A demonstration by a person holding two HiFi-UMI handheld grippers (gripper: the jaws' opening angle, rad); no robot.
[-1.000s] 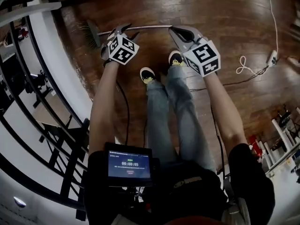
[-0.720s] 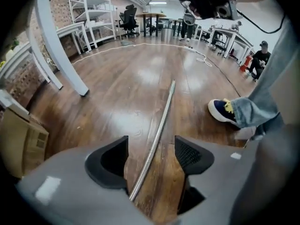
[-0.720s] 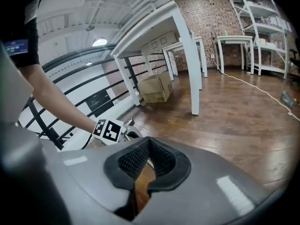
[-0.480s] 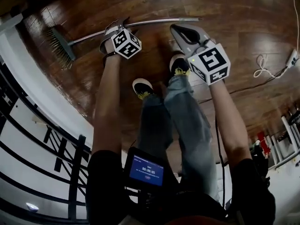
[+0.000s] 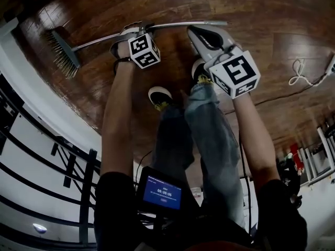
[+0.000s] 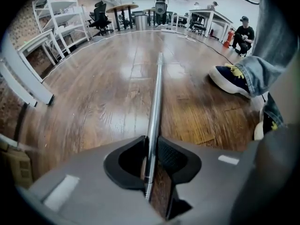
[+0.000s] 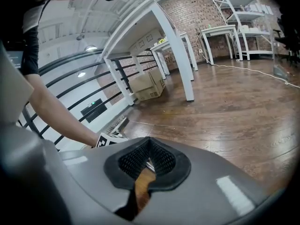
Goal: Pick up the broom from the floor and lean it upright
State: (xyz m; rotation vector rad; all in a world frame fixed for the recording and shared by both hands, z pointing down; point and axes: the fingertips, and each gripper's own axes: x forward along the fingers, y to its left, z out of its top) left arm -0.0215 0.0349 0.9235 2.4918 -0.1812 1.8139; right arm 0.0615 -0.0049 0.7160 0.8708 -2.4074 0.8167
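The broom lies flat on the wooden floor, its brush head (image 5: 63, 54) at the left and its metal handle (image 5: 183, 24) running right. My left gripper (image 5: 137, 27) points steeply down over the handle's middle. In the left gripper view the handle (image 6: 157, 102) passes between the jaws of the left gripper (image 6: 152, 156), which are closing, and both pads touch it. My right gripper (image 5: 192, 31) hovers just this side of the handle, further right, shut with nothing in it. In the right gripper view the right gripper (image 7: 149, 158) has its pads together, and the brush head (image 7: 117, 124) shows beyond.
My two shoes (image 5: 160, 95) (image 5: 199, 69) stand just behind the handle. A black railing (image 5: 52, 156) and white ledge run along the left. A white cable (image 5: 301, 72) lies at the right. A white table leg (image 7: 173, 46) and cardboard boxes (image 7: 147, 86) stand past the brush.
Both grippers have come down toward the floor. The left one opened wide, dropped over the handle and narrowed around it. The right one stayed shut. The broom has not moved.
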